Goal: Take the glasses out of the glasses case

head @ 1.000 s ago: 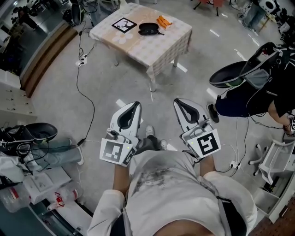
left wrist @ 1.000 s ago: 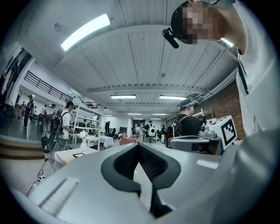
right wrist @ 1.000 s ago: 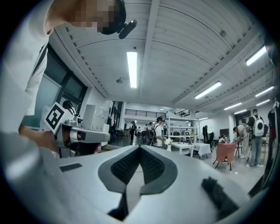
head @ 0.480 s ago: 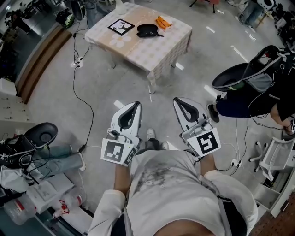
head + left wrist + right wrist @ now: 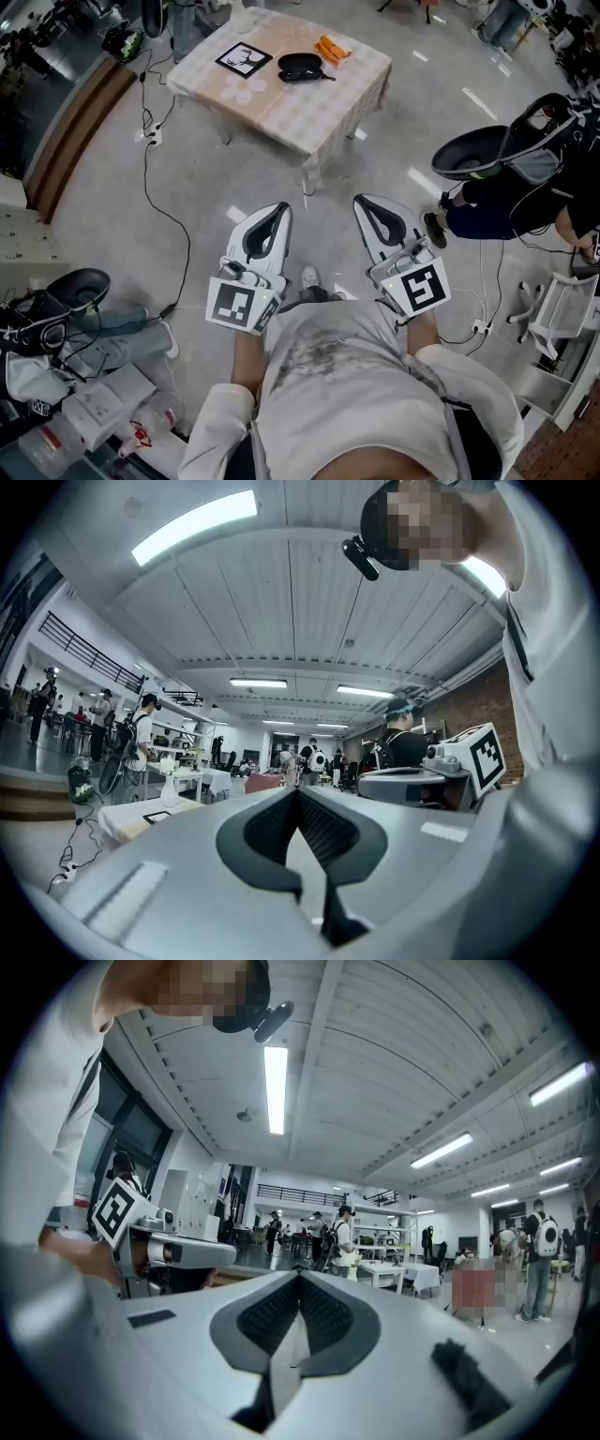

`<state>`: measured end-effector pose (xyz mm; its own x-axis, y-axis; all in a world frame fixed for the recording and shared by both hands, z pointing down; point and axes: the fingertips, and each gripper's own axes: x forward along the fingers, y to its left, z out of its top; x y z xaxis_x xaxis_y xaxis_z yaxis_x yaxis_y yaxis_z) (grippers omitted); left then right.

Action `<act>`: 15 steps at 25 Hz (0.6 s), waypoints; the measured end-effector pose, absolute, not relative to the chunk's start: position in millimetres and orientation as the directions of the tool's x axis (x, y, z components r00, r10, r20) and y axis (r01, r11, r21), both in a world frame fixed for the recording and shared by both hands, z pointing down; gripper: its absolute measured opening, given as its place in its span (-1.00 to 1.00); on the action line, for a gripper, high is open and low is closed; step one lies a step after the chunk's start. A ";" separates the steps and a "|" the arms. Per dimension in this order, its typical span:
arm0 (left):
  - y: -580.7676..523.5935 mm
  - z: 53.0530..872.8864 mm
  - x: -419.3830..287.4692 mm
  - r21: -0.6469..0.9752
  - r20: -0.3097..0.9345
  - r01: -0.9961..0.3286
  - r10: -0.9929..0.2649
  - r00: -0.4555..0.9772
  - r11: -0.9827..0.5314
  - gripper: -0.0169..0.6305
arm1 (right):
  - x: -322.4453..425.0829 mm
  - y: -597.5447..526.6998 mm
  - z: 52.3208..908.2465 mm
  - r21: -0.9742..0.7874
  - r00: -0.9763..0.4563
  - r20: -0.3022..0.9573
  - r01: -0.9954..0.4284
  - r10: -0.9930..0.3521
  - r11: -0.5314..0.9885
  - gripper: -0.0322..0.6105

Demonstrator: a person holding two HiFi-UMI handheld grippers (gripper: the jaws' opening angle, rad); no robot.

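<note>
A black glasses case (image 5: 300,67) lies shut on a low table with a checked cloth (image 5: 319,108), far ahead of me in the head view. I hold both grippers close to my chest, well short of the table. My left gripper (image 5: 279,208) is shut with nothing in it, as its own view shows (image 5: 298,794). My right gripper (image 5: 364,203) is shut and empty too (image 5: 300,1279). Each gripper view looks level across the room, and neither shows the case.
An orange object (image 5: 333,47) and a black-framed card (image 5: 246,59) lie beside the case. A black cable (image 5: 155,178) runs over the floor at left. Bags and clutter (image 5: 56,319) sit at lower left, a black chair (image 5: 487,150) and a seated person at right.
The floor and the clutter at left have slid down and left in the head view as I step toward the table. Both grippers stay shut at my chest.
</note>
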<state>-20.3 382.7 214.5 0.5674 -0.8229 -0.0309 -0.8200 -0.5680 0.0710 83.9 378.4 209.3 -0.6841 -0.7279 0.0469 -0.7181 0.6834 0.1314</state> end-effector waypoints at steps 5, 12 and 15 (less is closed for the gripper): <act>371.3 213.6 -29.7 0.078 -0.041 -0.803 -0.807 0.589 -0.591 -0.92 | 72.2 371.4 206.6 0.141 -0.665 0.046 -0.734 -0.745 0.664 -0.85; 361.5 212.0 -25.2 0.087 -0.049 -0.788 -0.793 0.607 -0.609 -0.92 | 76.4 362.7 204.0 0.140 -0.642 0.057 -0.753 -0.765 0.643 -0.85; 354.1 213.1 -25.6 0.088 -0.047 -0.790 -0.795 0.605 -0.607 -0.92 | 76.1 355.6 205.6 0.139 -0.648 0.056 -0.748 -0.760 0.648 -0.85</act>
<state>-25.6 354.1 213.1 0.6050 -0.7948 -0.0468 -0.7901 -0.6066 0.0877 76.1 355.6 205.6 -0.6477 -0.7598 0.0564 -0.7485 0.6484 0.1391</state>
